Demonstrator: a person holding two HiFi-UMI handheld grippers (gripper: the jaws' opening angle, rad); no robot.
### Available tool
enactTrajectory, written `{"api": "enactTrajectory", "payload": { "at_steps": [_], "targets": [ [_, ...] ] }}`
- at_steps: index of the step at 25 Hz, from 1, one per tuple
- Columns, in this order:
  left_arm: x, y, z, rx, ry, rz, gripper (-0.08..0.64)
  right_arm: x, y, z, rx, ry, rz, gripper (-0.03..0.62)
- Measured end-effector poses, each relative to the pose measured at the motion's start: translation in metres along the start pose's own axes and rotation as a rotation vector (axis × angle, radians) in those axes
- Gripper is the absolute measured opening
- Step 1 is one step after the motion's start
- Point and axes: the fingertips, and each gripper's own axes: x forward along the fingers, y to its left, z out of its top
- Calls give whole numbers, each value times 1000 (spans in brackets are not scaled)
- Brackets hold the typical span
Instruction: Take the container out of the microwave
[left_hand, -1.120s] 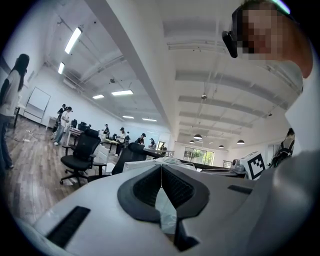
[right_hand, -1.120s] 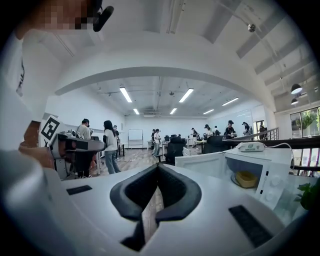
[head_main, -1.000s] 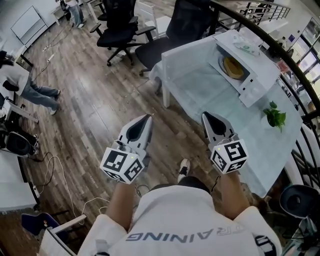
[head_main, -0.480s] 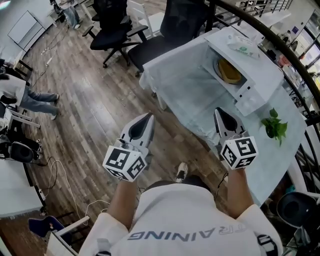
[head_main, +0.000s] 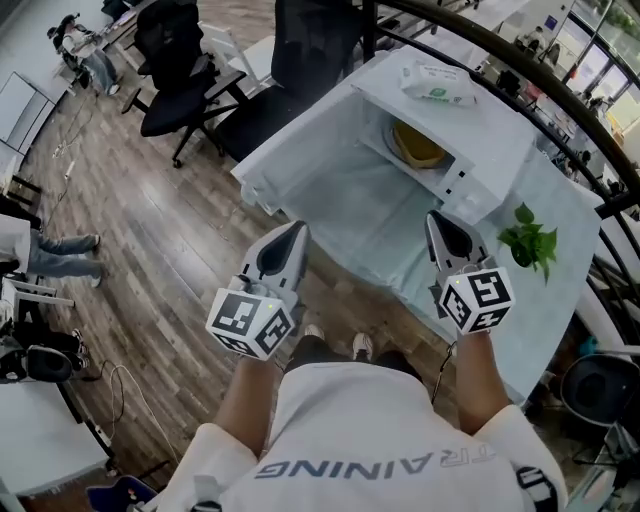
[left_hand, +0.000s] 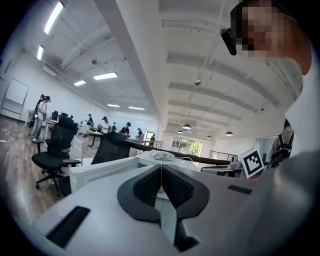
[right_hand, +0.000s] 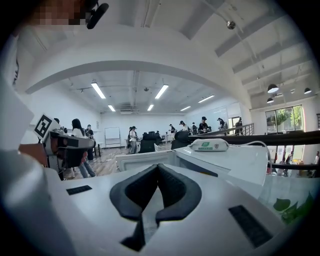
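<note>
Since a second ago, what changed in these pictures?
The person walked closer to the table, so the microwave and the yellow container inside it now sit nearer the left gripper and right gripper. Nothing was taken or let go. Both grippers stay shut and empty.

We see a white microwave (head_main: 490, 125), and the container (head_main: 418, 146) in it is dull yellow. The packet (head_main: 437, 83) is white with a green label. The tablecloth (head_main: 340, 200) is pale bluish white, and the plant (head_main: 528, 240) is bright green. The floor (head_main: 150, 240) shows brown wood planks streaked with grey. The chairs (head_main: 175, 60) are black. The left gripper (head_main: 297, 229) and right gripper (head_main: 433, 216) are pale grey with black pads (left_hand: 145, 187), and their cubes carry black-and-white square markers. The shirt (head_main: 370, 440) is white with grey lettering.
</note>
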Motion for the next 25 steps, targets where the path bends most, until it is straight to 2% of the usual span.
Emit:
{"api": "enactTrajectory", "payload": {
  "at_steps": [6,11,13,16,21,25],
  "targets": [
    [54,7,0,-8,28,-157,34,2,-24,2,-5,28,-153,21],
    [89,37,3,27,57,-247,34,31,-17,5,-23,55,-241,21],
    [101,40,5,51,70,-306,34,35,-18,4,-34,78,-305,21],
    [111,44,2,35,90,-398,34,40,-15,2,-57,114,-384,21],
    [118,59,-3,0,104,-455,34,63,-9,-3,-88,160,-418,21],
    [120,61,-6,7,112,-468,34,77,-10,-5,-96,184,-421,21]
  ]
}}
